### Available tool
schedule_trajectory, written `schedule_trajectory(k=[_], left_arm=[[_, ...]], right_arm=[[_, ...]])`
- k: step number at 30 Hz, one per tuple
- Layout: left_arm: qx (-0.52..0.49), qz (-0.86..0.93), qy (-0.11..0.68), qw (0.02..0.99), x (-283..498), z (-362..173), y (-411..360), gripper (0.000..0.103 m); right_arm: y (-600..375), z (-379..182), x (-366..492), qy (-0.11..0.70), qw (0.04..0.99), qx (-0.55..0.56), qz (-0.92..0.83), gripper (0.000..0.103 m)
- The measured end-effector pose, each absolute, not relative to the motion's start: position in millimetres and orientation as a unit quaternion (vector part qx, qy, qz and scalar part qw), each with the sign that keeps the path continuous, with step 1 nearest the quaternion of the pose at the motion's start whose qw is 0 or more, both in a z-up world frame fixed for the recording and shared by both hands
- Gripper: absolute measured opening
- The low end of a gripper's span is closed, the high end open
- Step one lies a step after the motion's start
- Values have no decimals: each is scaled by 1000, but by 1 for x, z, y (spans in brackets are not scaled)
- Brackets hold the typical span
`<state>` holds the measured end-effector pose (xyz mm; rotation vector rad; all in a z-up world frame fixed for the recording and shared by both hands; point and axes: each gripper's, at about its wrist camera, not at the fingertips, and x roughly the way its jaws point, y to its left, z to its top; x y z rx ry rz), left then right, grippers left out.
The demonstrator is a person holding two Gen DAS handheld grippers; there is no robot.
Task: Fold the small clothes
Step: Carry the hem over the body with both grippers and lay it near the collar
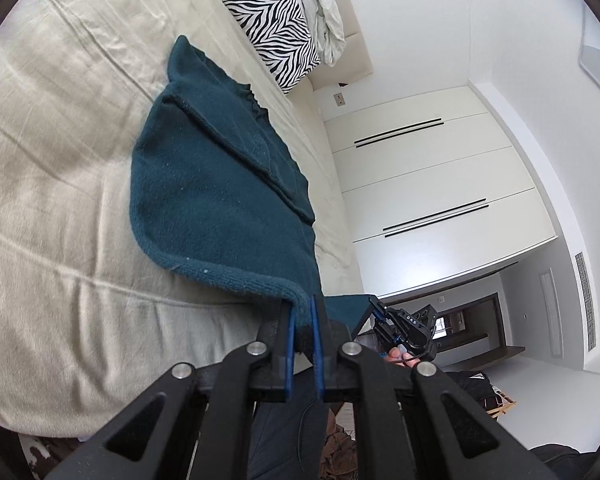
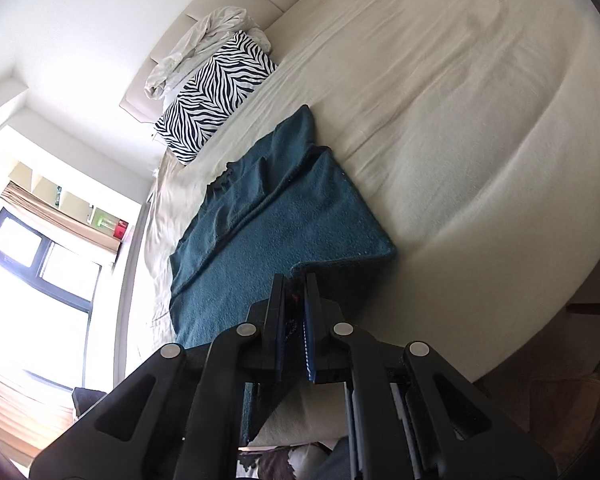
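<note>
A dark teal sweater (image 1: 216,184) is lying on the bed (image 1: 60,208), which is covered with a cream sheet. In the left wrist view the sweater is filling the middle of the frame, and its near hem is rising off the sheet at the lower middle. There the left gripper (image 1: 304,322) is clenching its fingers on the hem edge. At the right of this hem, in the same view, the right gripper (image 1: 374,308) is also gripping the cloth. In the right wrist view the right gripper (image 2: 296,300) is sitting at the lower middle of the frame with its fingers closed tight on a corner of the sweater (image 2: 268,232); the cloth is stretching from there up toward the middle. A zebra pillow (image 2: 216,96) is lying at the upper left of this frame, near the far end of the sweater but not touching it, and a crumpled white cloth (image 2: 196,48) is lying just behind the pillow.
</note>
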<state>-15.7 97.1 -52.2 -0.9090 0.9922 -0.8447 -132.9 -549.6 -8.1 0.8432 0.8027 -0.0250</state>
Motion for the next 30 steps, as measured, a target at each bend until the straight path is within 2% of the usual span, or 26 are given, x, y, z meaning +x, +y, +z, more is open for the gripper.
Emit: schedule_trajectory(k=[16, 30], left_arm=[[-482, -349, 393, 701, 91, -43, 119, 9], [-511, -315, 395, 695, 196, -63, 111, 9]], right_arm=[[-566, 17, -4, 321, 862, 389, -45, 7], [-582, -29, 130, 346, 859, 369, -85, 7]])
